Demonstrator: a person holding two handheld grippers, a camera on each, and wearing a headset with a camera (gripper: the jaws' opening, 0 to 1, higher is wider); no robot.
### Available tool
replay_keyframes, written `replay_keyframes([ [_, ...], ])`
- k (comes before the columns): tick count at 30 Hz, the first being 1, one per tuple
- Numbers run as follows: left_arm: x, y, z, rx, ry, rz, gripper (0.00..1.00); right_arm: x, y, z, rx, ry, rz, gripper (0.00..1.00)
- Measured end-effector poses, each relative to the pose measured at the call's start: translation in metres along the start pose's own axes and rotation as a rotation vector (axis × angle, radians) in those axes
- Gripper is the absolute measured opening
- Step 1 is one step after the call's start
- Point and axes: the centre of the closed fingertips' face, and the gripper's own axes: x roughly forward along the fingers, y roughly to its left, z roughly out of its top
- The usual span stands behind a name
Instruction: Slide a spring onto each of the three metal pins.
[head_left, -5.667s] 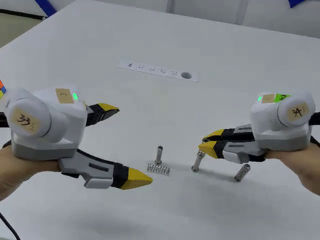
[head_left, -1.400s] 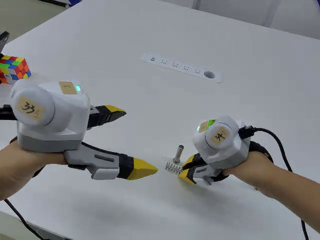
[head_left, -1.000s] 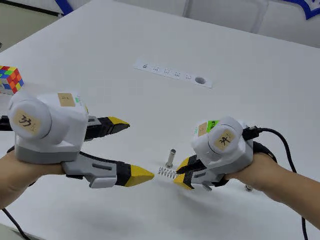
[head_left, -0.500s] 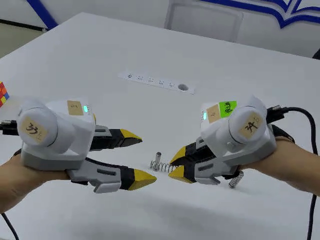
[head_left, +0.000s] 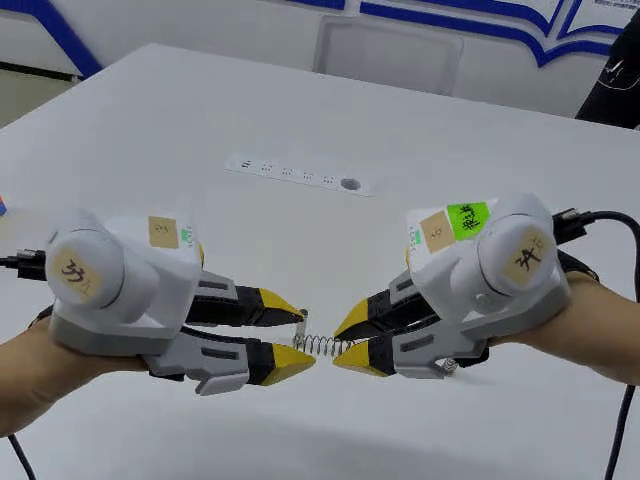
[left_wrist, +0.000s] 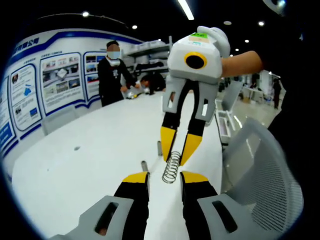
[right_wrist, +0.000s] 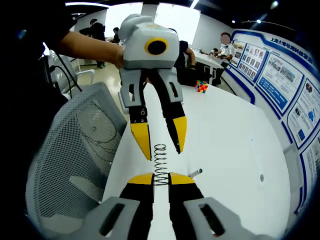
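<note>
A small steel spring (head_left: 320, 345) hangs level above the white table (head_left: 200, 120), between two facing grippers. My right gripper (head_left: 346, 340) is shut on one end of it; the right gripper view has that spring (right_wrist: 160, 162) pinched at my yellow tips (right_wrist: 161, 179) and pointing away. My left gripper (head_left: 298, 341) is open, and the spring's free end (left_wrist: 171, 167) sits just inside its parted tips (left_wrist: 165, 177). Two upright metal pins (left_wrist: 159, 148) (left_wrist: 144, 165) stand on the table behind. One pin (right_wrist: 195, 173) shows to the right of my right jaws.
A white power strip (head_left: 297, 174) lies across the middle of the table. A grey mesh chair (right_wrist: 75, 150) stands off the table's edge, another chair (head_left: 385, 50) at the far side. A colour cube (right_wrist: 202, 86) sits far along the table. People stand in the background.
The two grippers have closed in on each other. The spring, which was low beside a pin, now hangs between their tips. The head camera has tilted up.
</note>
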Motion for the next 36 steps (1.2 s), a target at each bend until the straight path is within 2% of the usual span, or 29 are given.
replay_keyframes([
  [9, 0.006, -0.012, 0.002, 0.026, 0.015, -0.056, 0.13, -0.002, 0.004, 0.004, -0.015, -0.018, 0.013, 0.11],
  [13, 0.006, -0.015, 0.001, 0.029, 0.018, -0.072, 0.12, -0.001, 0.007, 0.003, -0.044, -0.008, 0.026, 0.11],
  [19, 0.004, -0.013, 0.001, 0.097, 0.01, -0.068, 0.1, -0.001, 0.003, 0.006, -0.031, -0.022, 0.009, 0.12],
  [23, 0.003, -0.011, 0.001, 0.11, 0.013, -0.071, 0.1, -0.001, 0.001, 0.006, -0.018, -0.05, 0.004, 0.13],
  [27, 0.001, -0.011, 0.004, 0.113, 0.005, -0.073, 0.1, 0.0, -0.001, -0.001, 0.001, -0.041, 0.006, 0.17],
  [30, 0.0, -0.01, 0.005, 0.113, -0.002, -0.073, 0.1, -0.002, -0.004, 0.0, 0.009, -0.079, -0.003, 0.14],
  [31, 0.0, -0.01, 0.006, 0.113, -0.004, -0.069, 0.1, -0.003, -0.003, 0.002, 0.041, -0.105, 0.005, 0.14],
  [36, -0.001, -0.011, 0.008, 0.112, -0.012, -0.071, 0.1, -0.008, -0.001, 0.005, 0.058, -0.142, 0.024, 0.11],
])
